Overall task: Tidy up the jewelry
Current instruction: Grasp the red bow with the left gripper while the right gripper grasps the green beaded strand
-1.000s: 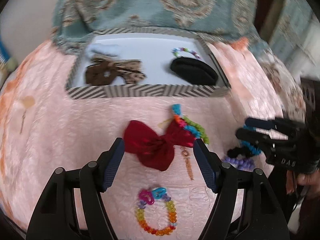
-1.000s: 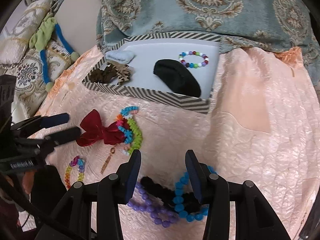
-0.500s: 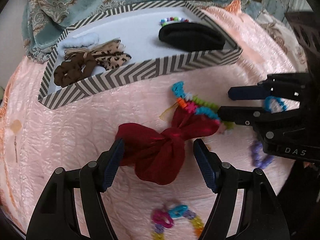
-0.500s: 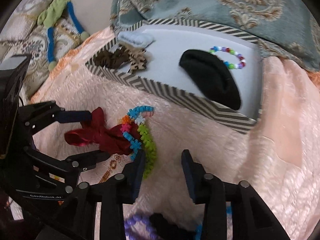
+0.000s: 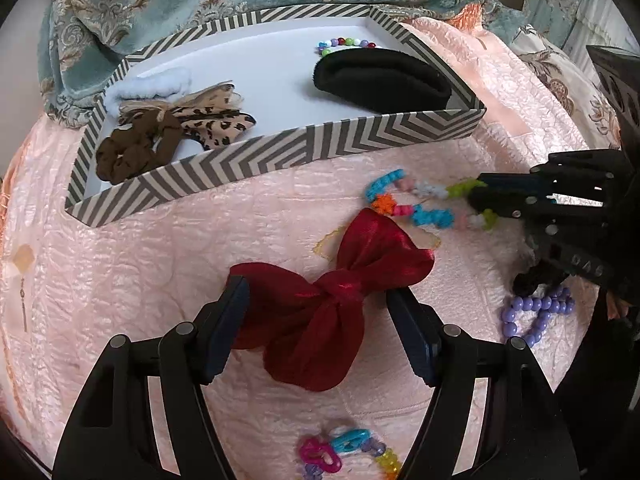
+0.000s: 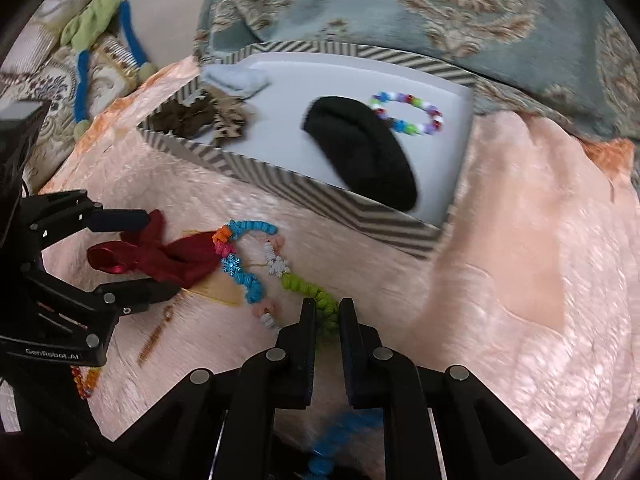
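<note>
right gripper (image 6: 327,314): jaws have gone from roughly half open a second ago to nearly shut, pinching the green end of the colorful coil bracelet (image 6: 256,272); the rest of it trails ahead and to the left of the jaws on the pink bedspread (image 6: 520,280)

left gripper (image 5: 318,316): about as wide as a second ago, and it's dropped down so the red bow (image 5: 332,296) now sits right between the jaws, pads flanking it but not squeezing yet

striped box (image 5: 280,160): beyond both sets of jaws, already holding a black pouch (image 5: 380,76), a bead bracelet (image 5: 344,44), a brown scrunchie (image 5: 132,152) and a leopard bow (image 5: 216,120)

leftovers: purple bead bracelet (image 5: 532,316) right of the left jaws, rainbow bracelet (image 5: 348,448) below them, near the camera

what it means: looks like the coil bracelet is grabbed and ready to lift into the box, and the bow just needs a squeeze, so two pieces could go in together

watch out: the grip is only on one end of the coil, so I'd guess it'll dangle and might snag the bow
</note>
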Demonstrator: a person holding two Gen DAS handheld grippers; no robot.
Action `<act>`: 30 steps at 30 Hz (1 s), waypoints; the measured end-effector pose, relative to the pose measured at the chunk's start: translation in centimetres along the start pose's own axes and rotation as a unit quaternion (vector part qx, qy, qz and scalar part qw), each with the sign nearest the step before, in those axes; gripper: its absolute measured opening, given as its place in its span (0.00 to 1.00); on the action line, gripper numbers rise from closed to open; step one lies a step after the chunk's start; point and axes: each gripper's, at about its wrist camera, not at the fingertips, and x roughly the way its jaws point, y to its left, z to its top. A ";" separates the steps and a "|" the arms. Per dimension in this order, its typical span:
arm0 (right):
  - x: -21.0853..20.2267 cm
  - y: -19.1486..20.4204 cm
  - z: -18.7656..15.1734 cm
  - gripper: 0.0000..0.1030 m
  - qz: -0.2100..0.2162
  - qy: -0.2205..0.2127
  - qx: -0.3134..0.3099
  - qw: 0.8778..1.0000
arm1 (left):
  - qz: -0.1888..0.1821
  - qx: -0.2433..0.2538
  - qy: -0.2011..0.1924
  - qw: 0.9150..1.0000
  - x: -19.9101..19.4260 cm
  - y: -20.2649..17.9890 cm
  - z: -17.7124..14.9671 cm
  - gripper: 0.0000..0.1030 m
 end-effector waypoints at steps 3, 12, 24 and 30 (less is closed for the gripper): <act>-0.6 -1.0 -0.3 0.10 0.010 -0.009 0.024 1.000 | -0.011 -0.006 -0.006 1.000 0.2 -0.4 0.0 0.38; -5.3 -0.4 0.1 0.10 0.030 -0.070 0.032 0.997 | -0.012 -0.025 -0.035 0.999 -2.5 -0.8 -0.3 0.19; -10.2 1.4 0.9 0.10 0.021 -0.108 0.008 0.994 | 0.029 -0.043 -0.078 0.996 -7.2 -1.1 -1.0 0.19; -11.4 2.1 1.1 0.10 0.018 -0.117 -0.002 0.993 | 0.051 -0.063 -0.087 0.993 -8.6 -0.4 -1.1 0.19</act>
